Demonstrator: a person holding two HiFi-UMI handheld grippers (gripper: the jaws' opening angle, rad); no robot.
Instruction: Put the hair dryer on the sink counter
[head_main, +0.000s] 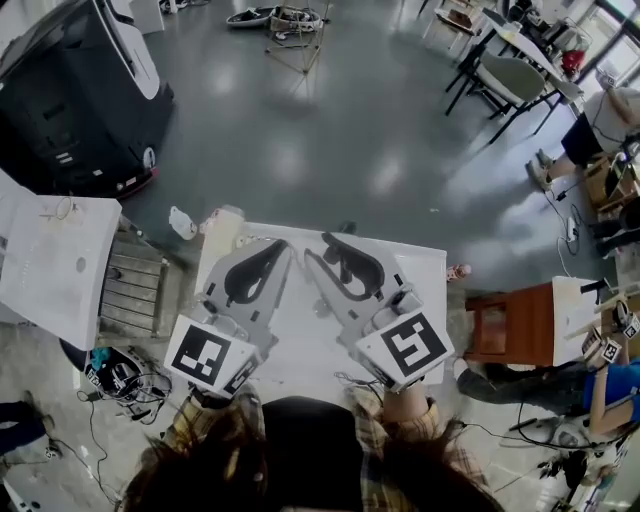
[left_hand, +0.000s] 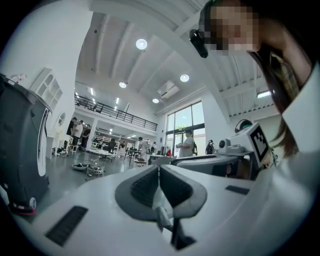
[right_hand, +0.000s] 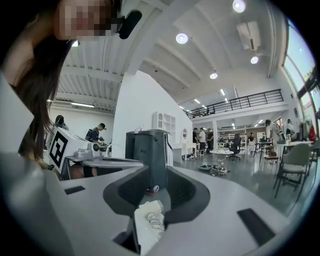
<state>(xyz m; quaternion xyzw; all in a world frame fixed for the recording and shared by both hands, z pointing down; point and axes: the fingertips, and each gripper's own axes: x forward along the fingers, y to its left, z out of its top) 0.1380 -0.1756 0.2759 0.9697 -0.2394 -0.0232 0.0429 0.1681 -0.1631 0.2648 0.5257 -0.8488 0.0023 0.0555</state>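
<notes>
Left tongs (head_main: 283, 248): pressed together, empty. Right tongs (head_main: 318, 245): slightly spread, nothing between. I hold both over the white tabletop (head_main: 430, 262). Hair dryer: I cannot find it in any view. Sink counter (head_main: 50, 270): white, left of the tabletop. Dark grey machine (head_main: 70, 90): beyond it.

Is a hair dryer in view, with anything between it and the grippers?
No hair dryer shows in any view, so that cannot be judged. The left gripper and right gripper hang over a white table, jaws empty.
</notes>
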